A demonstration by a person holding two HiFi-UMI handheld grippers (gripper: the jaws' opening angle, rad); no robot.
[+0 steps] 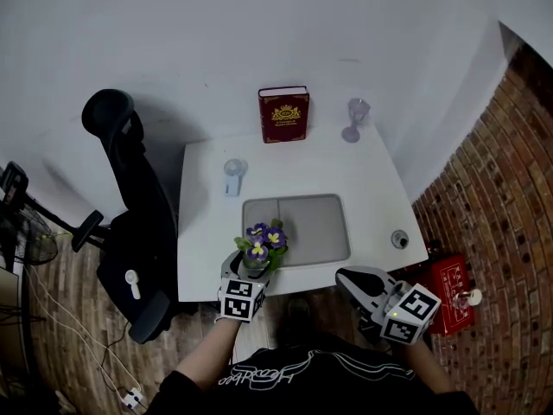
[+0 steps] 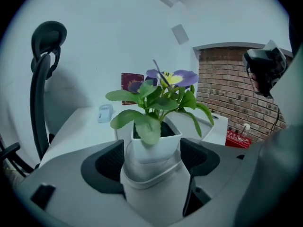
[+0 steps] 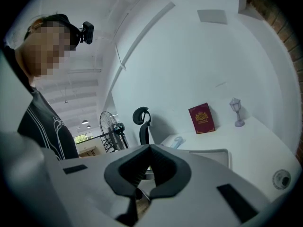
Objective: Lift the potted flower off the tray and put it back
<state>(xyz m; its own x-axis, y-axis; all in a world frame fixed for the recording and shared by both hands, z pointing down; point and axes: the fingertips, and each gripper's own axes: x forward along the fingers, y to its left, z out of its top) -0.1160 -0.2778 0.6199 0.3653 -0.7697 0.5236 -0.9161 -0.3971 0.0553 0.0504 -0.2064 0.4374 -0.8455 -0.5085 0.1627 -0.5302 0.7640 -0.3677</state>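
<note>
The potted flower (image 1: pixel 259 245) has purple blooms and green leaves in a white pot (image 2: pixel 154 148). My left gripper (image 1: pixel 246 277) is shut on the pot, one dark pad on each side (image 2: pixel 152 159). It holds the plant upright at the front-left corner of the grey tray (image 1: pixel 307 223). I cannot tell whether the pot rests on the tray or hangs above it. My right gripper (image 1: pixel 361 285) hovers off the table's front edge at the right. Its jaws are shut and hold nothing (image 3: pixel 149 167).
A red book (image 1: pixel 283 114) and a small glass lamp (image 1: pixel 354 119) stand at the back by the wall. A pale blue object (image 1: pixel 233 176) lies left of the tray, a round knob (image 1: pixel 399 239) at its right. Black office chair (image 1: pixel 130 206) to the left, red box (image 1: pixel 448 290) and brick wall to the right.
</note>
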